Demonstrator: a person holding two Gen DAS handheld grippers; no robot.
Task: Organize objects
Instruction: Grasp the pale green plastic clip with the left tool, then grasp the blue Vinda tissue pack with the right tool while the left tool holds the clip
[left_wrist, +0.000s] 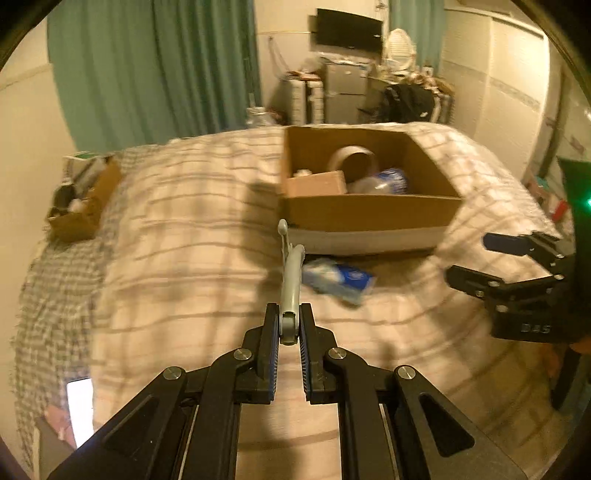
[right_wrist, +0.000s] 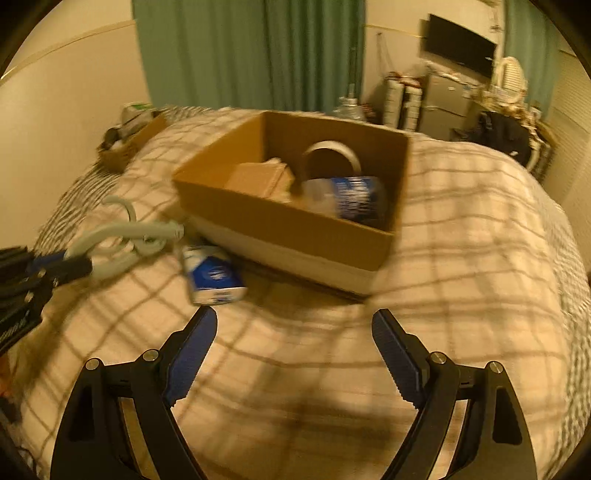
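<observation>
My left gripper (left_wrist: 289, 325) is shut on a pale grey plastic hanger (left_wrist: 290, 280) and holds it above the bed, in front of an open cardboard box (left_wrist: 369, 212). The hanger also shows in the right wrist view (right_wrist: 122, 236), held by the left gripper (right_wrist: 74, 264). A blue and white packet (left_wrist: 338, 278) lies on the blanket just before the box; it also shows in the right wrist view (right_wrist: 212, 275). The box (right_wrist: 280, 221) holds a tape roll (right_wrist: 330, 157), a small carton (right_wrist: 258, 179) and a blue-labelled bottle (right_wrist: 351, 199). My right gripper (right_wrist: 294, 325) is open and empty above the blanket.
The bed has a checked blanket (left_wrist: 177, 229). A second small cardboard box (left_wrist: 83, 201) with items sits at the bed's far left. A lit phone (left_wrist: 79, 410) lies at the left edge. Green curtains, a TV and cluttered furniture stand behind.
</observation>
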